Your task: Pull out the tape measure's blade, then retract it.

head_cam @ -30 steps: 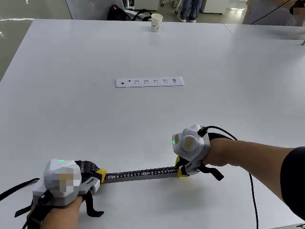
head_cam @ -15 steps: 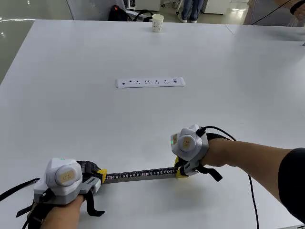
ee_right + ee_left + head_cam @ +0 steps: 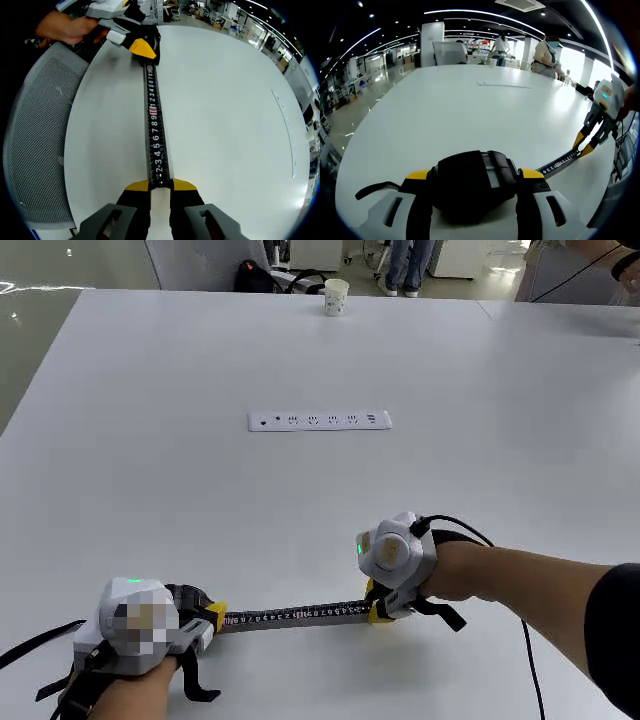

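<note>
The left tongs (image 3: 210, 618) clamp the black tape measure (image 3: 472, 182) near the surface's (image 3: 300, 510) near edge. The right tongs (image 3: 160, 186) are closed, pinching the tip of the drawn-out blade (image 3: 152, 120).

Table centre: bare white table (image 3: 150, 440), free passage.
Mid-table: flat power strip (image 3: 319, 421), well ahead of both grippers.
Far edge: upright paper cup (image 3: 337, 297).
Near edge: blade (image 3: 295, 616) stretched low between the tape measure (image 3: 472, 182) in the left gripper (image 3: 213, 615) and the right gripper (image 3: 378, 612).
Off-table: mesh chair (image 3: 35, 125).
</note>
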`<state>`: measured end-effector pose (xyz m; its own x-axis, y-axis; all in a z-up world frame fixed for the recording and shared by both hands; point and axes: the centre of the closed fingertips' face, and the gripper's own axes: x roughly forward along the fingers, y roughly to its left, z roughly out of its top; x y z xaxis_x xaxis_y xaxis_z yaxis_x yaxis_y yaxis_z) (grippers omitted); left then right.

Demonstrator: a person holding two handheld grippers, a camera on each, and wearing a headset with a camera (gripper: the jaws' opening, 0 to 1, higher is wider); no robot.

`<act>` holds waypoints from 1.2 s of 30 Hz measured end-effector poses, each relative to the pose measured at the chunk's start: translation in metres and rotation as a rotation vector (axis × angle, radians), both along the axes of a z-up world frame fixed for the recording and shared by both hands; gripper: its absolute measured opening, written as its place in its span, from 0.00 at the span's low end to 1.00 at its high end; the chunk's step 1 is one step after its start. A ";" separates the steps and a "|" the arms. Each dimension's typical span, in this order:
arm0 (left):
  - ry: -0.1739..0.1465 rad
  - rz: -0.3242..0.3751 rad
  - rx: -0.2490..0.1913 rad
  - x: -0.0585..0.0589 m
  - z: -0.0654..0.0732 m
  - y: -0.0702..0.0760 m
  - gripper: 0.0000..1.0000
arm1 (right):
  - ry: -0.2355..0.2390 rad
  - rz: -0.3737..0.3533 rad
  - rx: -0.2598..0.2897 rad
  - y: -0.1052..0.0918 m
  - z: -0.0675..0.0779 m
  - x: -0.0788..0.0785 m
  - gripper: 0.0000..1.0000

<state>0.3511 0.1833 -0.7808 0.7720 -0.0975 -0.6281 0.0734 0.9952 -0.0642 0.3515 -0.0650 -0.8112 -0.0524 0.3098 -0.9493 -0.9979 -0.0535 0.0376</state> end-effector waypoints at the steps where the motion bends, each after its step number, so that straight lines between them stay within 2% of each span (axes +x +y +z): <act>1: 0.000 0.000 0.000 0.000 0.000 0.000 0.63 | -0.001 0.000 0.000 0.001 0.001 0.000 0.10; 18: 0.006 0.000 -0.001 0.000 -0.001 0.001 0.63 | 0.003 -0.016 0.012 0.008 0.000 -0.002 0.10; 36: 0.010 0.001 -0.002 0.001 -0.001 0.001 0.64 | 0.006 0.024 0.015 0.017 0.001 -0.003 0.10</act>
